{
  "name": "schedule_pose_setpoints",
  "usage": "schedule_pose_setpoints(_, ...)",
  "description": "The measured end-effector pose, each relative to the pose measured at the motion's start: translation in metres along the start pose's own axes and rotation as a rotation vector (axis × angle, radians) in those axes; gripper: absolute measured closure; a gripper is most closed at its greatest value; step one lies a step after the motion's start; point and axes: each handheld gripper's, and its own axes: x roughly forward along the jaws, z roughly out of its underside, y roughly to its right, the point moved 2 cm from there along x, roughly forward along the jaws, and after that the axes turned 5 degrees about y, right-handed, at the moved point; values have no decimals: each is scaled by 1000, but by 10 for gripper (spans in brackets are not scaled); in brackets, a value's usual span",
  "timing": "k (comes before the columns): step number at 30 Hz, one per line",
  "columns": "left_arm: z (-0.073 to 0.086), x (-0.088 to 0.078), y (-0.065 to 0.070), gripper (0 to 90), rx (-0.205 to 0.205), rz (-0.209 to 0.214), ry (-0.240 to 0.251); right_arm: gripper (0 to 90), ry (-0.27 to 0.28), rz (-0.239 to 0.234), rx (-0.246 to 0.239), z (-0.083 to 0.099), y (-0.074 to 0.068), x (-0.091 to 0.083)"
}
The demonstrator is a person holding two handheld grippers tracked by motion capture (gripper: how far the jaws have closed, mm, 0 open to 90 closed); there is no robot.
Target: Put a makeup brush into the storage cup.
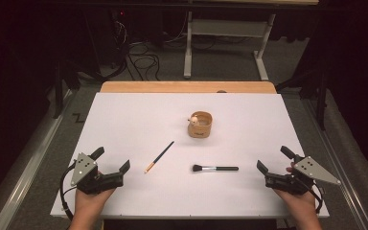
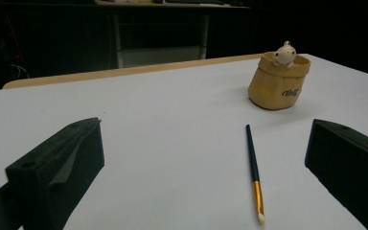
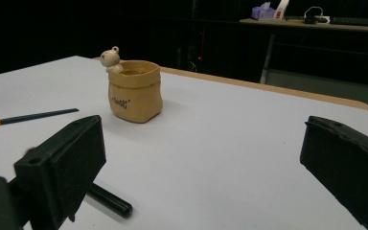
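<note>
A tan sack-shaped pot [image 1: 200,125] with a small bear figure on its rim stands mid-table; I also see the pot [image 2: 279,82] in the left gripper view and the pot [image 3: 135,91] in the right gripper view. A thin dark brush with a gold ferrule [image 1: 159,157] lies slantwise left of centre, its brush [image 2: 255,172] tip pointing toward me. A thicker black-handled makeup brush [image 1: 214,168] lies flat near the front. My left gripper [image 1: 111,160] rests open at the front left. My right gripper [image 1: 274,159] rests open at the front right, the black handle [image 3: 110,200] just beyond its left jaw.
A white sheet [image 1: 124,120] covers the wooden table [image 1: 187,86]. Beyond the far edge are a grey desk frame [image 1: 225,43] and cables [image 1: 141,60] on the floor.
</note>
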Motion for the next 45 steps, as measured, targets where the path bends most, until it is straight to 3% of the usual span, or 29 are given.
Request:
schedule_pose_setpoints(21,-1,0,1,7,17,-6,3,28,-7,-11,-15,1,-4,1)
schedule_pose_setpoints(45,2,5,5,7,32,5,-50,31,-29,-22,-15,5,-6,4)
